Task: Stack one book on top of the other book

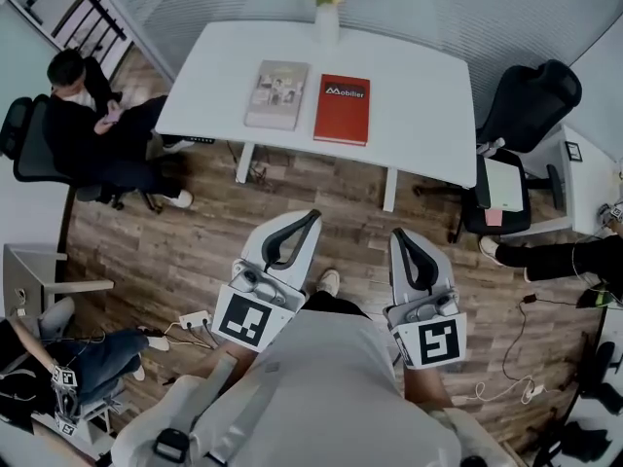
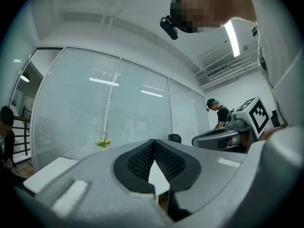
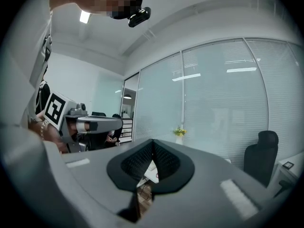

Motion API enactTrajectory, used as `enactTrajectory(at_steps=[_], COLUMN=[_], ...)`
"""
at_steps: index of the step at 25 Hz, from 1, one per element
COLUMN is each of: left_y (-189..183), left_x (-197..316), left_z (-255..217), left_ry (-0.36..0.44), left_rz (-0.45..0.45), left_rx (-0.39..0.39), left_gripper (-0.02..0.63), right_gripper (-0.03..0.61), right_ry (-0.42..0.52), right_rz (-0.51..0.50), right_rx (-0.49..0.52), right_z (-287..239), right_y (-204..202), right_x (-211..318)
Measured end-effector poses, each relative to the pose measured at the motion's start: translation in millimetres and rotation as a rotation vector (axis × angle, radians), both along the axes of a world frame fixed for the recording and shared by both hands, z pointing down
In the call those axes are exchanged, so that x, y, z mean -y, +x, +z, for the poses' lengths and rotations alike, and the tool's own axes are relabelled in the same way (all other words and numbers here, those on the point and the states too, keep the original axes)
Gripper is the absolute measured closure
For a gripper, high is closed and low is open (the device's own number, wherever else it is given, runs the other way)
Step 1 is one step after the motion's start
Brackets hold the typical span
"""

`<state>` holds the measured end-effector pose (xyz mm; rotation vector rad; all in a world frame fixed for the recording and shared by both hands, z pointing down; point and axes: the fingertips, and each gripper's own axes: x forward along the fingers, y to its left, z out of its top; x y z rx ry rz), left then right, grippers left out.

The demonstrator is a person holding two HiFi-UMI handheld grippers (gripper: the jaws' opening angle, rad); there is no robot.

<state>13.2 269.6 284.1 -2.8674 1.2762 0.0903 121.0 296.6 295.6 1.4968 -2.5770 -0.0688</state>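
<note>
The white table (image 1: 419,115) stands well ahead of me, with the grey book (image 1: 276,93) and the red book (image 1: 343,109) lying flat side by side on it. My left gripper (image 1: 311,216) and right gripper (image 1: 400,234) are both closed on nothing; if I arrive so, I may only push a flat book toward the vase (image 1: 327,22) instead of lifting it.

text: "Mobilier" | on: red book (image 1: 342,109), cover's top band | grey book (image 1: 276,93): print too small to read
</note>
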Motion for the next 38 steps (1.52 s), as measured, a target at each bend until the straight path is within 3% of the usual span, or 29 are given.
enactTrajectory(at_steps=[17,38], left_y=[6,-52], left_x=[119,340], left_z=[12,21], left_ry=[-0.018,-0.039], left_rz=[-0.011,0.047], left_rx=[0.010,-0.015], left_gripper=[0.614,0.614], right_gripper=[0.577,0.577], right_ry=[-0.016,-0.026], right_rz=[-0.011,0.027], right_rx=[0.012,0.005], right_z=[11,8], right_y=[4,-65], right_x=[120,344])
